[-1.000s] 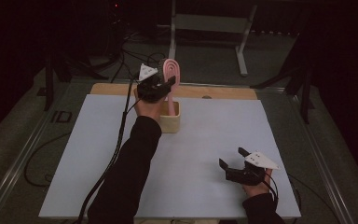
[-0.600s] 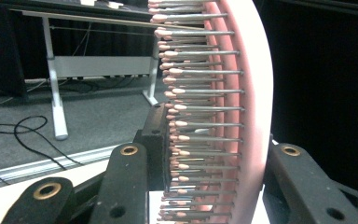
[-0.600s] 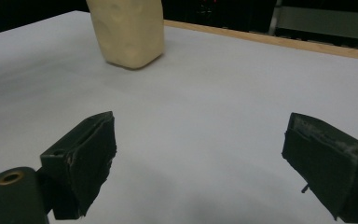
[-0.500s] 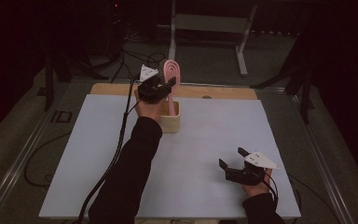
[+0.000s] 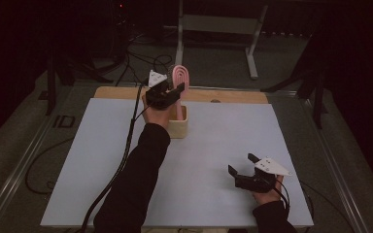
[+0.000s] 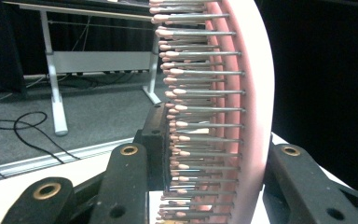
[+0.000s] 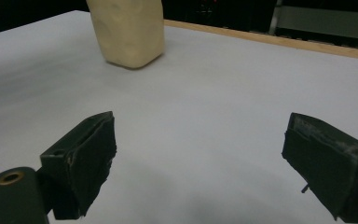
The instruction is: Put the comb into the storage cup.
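- The left gripper (image 5: 172, 94) pinches a pink hairbrush (image 5: 179, 82), its jaws pressed against the two sides of the brush head.
- In the left gripper view the hairbrush (image 6: 223, 116) stands upright between the black jaws, with rows of metal bristles tipped in pink pointing toward the left jaw and the smooth pink back against the right one.
- In the high view the brush stands upright in a small beige holder (image 5: 178, 127) near the far middle of the white table (image 5: 87, 160), its handle down inside the holder and its head rising above the rim.
- The right gripper (image 5: 243, 165) rests low at the near right of the table, well apart from the holder, with its jaws spread wide and nothing between them.
- In the right gripper view the holder (image 7: 128, 30) sits far ahead on the white surface, beyond the open jaws.
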### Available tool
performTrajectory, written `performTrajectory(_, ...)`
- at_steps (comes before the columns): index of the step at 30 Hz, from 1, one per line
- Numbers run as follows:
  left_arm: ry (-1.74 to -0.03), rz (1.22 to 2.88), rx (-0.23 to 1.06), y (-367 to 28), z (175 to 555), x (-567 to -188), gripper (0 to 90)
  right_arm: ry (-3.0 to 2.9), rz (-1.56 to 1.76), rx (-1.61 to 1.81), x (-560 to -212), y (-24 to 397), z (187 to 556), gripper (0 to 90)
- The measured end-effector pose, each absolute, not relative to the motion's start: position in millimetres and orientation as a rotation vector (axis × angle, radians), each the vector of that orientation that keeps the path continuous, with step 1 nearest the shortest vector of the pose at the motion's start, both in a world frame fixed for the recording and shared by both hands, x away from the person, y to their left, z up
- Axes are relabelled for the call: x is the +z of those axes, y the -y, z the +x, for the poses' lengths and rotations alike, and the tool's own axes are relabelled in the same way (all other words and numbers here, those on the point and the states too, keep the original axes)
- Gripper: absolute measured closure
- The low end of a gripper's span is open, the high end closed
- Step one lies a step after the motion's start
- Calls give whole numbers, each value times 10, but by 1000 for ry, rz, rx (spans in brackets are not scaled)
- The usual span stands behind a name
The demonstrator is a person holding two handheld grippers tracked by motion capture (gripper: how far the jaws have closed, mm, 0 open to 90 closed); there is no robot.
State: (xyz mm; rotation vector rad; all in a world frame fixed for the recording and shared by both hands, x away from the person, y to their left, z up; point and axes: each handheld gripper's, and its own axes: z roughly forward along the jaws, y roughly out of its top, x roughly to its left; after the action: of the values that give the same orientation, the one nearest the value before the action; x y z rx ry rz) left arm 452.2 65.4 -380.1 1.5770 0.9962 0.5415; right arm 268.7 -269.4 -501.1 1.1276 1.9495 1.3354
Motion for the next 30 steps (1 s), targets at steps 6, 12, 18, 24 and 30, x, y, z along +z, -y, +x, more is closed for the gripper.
performTrajectory(6, -996, 1584, 541, -642, 4512, -3832, 639, -1949, 1128, 1335, -5010, 2694, 2687, 95)
performTrajectory(12, -999, 1587, 539, -637, 4509, -3860, 639, -1950, 1127, 1334, -5010, 2695, 2688, 95)
performTrajectory(18, -997, 1591, 542, -627, 4497, -3878, 639, -1950, 1128, 1331, -5011, 2694, 2689, 95)
performTrajectory(24, -998, 1599, 542, -623, 4491, -3902, 639, -1952, 1130, 1329, -5013, 2691, 2690, 95)
performTrajectory(30, -999, 1606, 541, -620, 4486, -3933, 639, -1956, 1129, 1325, -5014, 2691, 2691, 95)
